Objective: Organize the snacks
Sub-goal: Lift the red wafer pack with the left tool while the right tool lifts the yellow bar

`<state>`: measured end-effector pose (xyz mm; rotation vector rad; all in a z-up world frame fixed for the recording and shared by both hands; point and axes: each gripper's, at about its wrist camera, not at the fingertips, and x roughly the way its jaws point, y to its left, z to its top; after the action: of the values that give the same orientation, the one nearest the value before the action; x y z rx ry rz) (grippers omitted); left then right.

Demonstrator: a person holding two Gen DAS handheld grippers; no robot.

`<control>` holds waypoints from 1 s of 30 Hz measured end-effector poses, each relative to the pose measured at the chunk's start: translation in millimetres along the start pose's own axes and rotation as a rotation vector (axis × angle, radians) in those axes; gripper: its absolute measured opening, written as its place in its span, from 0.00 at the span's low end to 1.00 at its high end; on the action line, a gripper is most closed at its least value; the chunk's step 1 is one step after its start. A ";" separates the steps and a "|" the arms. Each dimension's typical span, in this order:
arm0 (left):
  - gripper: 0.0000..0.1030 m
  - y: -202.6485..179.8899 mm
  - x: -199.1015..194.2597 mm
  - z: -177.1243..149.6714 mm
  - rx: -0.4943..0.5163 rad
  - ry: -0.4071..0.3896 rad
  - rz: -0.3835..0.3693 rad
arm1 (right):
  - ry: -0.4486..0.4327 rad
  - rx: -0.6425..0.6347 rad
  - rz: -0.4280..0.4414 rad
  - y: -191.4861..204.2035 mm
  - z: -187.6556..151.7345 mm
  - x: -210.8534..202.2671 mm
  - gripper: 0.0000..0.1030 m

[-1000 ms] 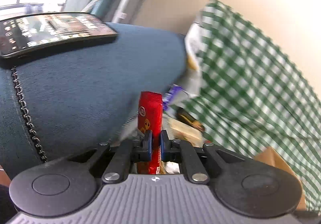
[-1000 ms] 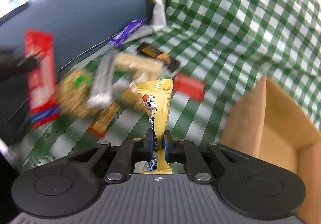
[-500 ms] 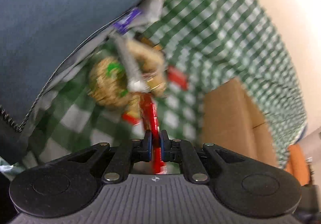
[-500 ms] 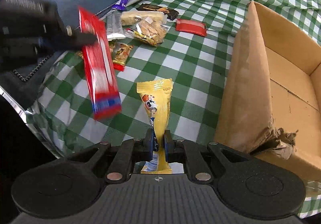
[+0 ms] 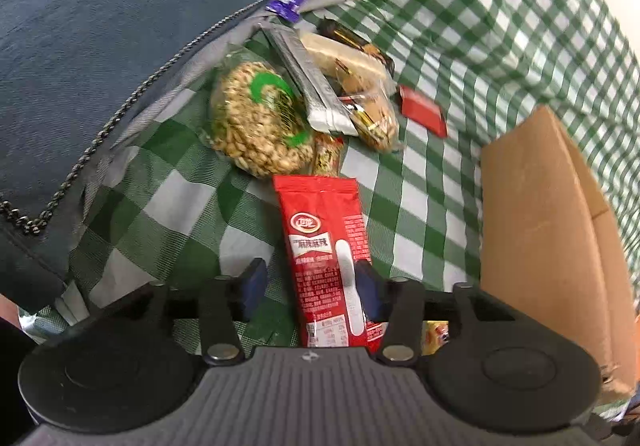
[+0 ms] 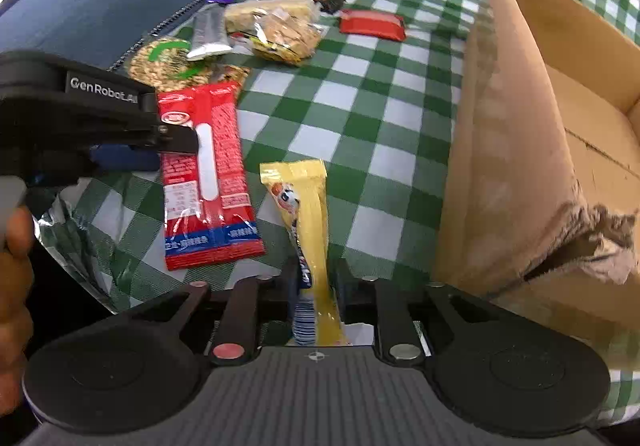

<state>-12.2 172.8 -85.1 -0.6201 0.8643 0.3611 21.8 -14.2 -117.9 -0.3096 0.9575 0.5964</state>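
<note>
Red snack packet [image 5: 326,246]: flat on the green checked cloth [image 6: 360,118], between the spread fingers of the left gripper [image 5: 310,286], whose jaws have just been opening; released.

Yellow snack stick [image 6: 308,214]: lies just beside the red packet, its tail between the barely parted fingers of the right gripper [image 6: 316,286], whose jaws have just been opening; pads appear clear of it.

Cardboard box [image 6: 520,150]: open, near, to the right.

Handling note: finish both releases fully and lift straight off, so that neither wrapper drags out of line.
</note>
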 end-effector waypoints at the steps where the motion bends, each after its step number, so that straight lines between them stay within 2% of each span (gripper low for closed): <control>1: 0.59 -5.3 1.2 -1.5 0.020 -0.004 0.014 | 0.003 0.008 0.002 -1.4 -0.3 0.6 0.24; 3: 0.70 -22.0 7.0 -6.1 0.082 -0.022 0.052 | 0.004 0.015 0.006 -2.5 -0.8 1.5 0.28; 6: 0.80 -38.8 14.1 -13.6 0.180 -0.034 0.112 | 0.005 0.013 0.007 -2.5 -1.7 3.4 0.30; 9: 0.82 -52.8 22.5 -20.6 0.275 -0.040 0.160 | 0.009 0.019 0.007 -3.6 -1.2 5.4 0.34; 13: 0.82 -60.2 30.6 -24.1 0.335 -0.052 0.185 | 0.010 0.020 0.004 -2.8 -0.7 7.1 0.35; 16: 0.72 -63.6 34.8 -25.4 0.368 -0.070 0.211 | 0.007 0.016 0.003 -2.3 -0.7 7.3 0.35; 19: 0.62 -56.7 30.2 -22.4 0.345 -0.083 0.206 | 0.001 0.017 -0.005 -2.3 -0.8 7.2 0.32; 21: 0.55 -52.5 26.2 -20.3 0.326 -0.090 0.201 | -0.003 0.024 -0.008 -3.8 -0.7 6.6 0.17; 23: 0.50 -48.7 22.0 -17.9 0.303 -0.093 0.185 | -0.007 0.038 -0.005 -5.2 -0.6 5.7 0.14; 30: 0.47 -35.2 17.8 -10.3 0.201 -0.049 0.074 | -0.022 0.064 -0.022 -5.0 -0.5 1.9 0.13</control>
<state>11.1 140.1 -91.7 -0.3922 0.8657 0.3495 25.3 -17.7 -119.8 -0.2562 0.9485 0.5468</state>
